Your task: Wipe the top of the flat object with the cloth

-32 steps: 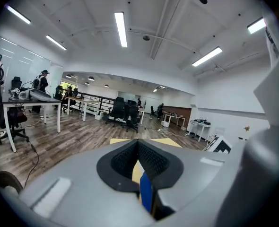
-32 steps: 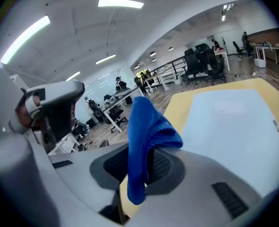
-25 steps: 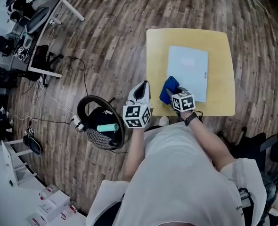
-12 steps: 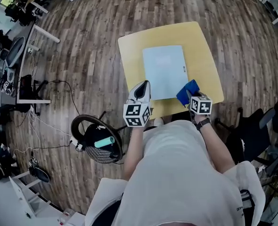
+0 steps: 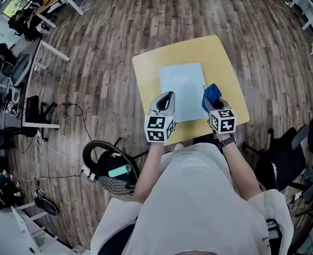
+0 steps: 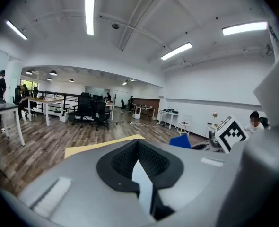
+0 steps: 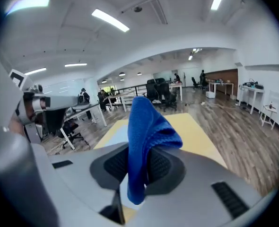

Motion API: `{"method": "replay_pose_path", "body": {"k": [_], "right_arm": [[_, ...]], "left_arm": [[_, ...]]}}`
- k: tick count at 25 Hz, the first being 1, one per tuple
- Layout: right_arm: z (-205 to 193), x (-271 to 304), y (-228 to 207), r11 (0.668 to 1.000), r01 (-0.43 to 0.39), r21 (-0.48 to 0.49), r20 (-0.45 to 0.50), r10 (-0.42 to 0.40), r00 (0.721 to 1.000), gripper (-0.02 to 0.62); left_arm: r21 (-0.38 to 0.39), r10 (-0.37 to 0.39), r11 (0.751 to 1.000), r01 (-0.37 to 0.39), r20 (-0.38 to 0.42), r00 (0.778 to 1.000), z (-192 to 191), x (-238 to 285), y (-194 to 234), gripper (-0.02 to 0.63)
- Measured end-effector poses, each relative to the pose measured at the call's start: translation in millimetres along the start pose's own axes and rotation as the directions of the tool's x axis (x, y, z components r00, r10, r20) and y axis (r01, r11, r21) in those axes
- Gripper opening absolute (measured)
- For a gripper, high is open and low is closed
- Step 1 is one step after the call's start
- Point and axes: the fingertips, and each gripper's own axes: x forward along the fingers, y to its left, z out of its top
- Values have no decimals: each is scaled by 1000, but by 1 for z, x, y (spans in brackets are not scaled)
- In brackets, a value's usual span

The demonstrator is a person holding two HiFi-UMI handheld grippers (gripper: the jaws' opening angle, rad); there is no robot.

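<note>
Wood floor [image 5: 109, 31] spreads all round the small yellow tabletop [image 5: 146, 70], and the work sits at its near side. Its right jaws are clenched on the cloth [image 7: 146, 126]. In the view of the right gripper [image 7: 138, 170], the blue fold stands up between the pads and flops over to one side. The left gripper [image 6: 138, 163] has its jaws drawn together on nothing, and only a pale sliver shows in the slit between them. Its view looks out level across the tabletop toward the cloth and the other gripper's marker cube [image 6: 230, 132].

In the head view the cloth is now at the right edge of the sheet [image 5: 180, 86], a little up from the near corner. A second ago it was at the near left part of the sheet, and half a second ago at the near right corner. So it has crossed the near strip from left to right and begun to climb the right side. The left gripper has come in too, from off the tabletop's near left edge to over the sheet's near left corner. I cannot tell whether it presses the sheet or hangs just above it.

By my reading, one pass along the near strip is done and the larger far part of the sheet is still unwiped. The next strokes should carry the cloth farther up and back across. The sheet lies flat, roughly centred on the tabletop, and may slide if nothing pins it.
</note>
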Motion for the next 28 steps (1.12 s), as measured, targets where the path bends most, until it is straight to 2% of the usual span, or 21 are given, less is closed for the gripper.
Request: {"method": "replay_pose_path", "body": {"k": [3, 6, 9, 13, 16, 20, 28], "right_arm": [[59, -5, 22, 999, -26, -47, 119, 31, 992, 63], [110, -18, 39, 993, -25, -115, 226, 51, 973, 63], [157, -34, 54, 984, -1, -177, 324, 59, 944, 63], [196, -55, 67, 968, 62, -242, 398, 41, 917, 63], [209, -66, 72, 968, 72, -242, 431, 40, 901, 63], [212, -71, 78, 971, 65, -232, 445, 46, 894, 63], [204, -69, 71, 973, 74, -218, 436, 30, 899, 63]], "left_arm": [[58, 57, 997, -59, 32, 998, 33, -3, 9, 9], [82, 83, 993, -90, 85, 993, 68, -10, 11, 9], [110, 96, 987, -113, 147, 984, 103, -21, 13, 9], [126, 109, 982, -138, 208, 972, 136, -38, 15, 9], [142, 113, 978, -151, 247, 962, 149, -48, 14, 9], [138, 101, 980, -145, 280, 955, 155, -61, 9, 9], [115, 103, 984, -138, 267, 958, 145, -55, 10, 9]]}}
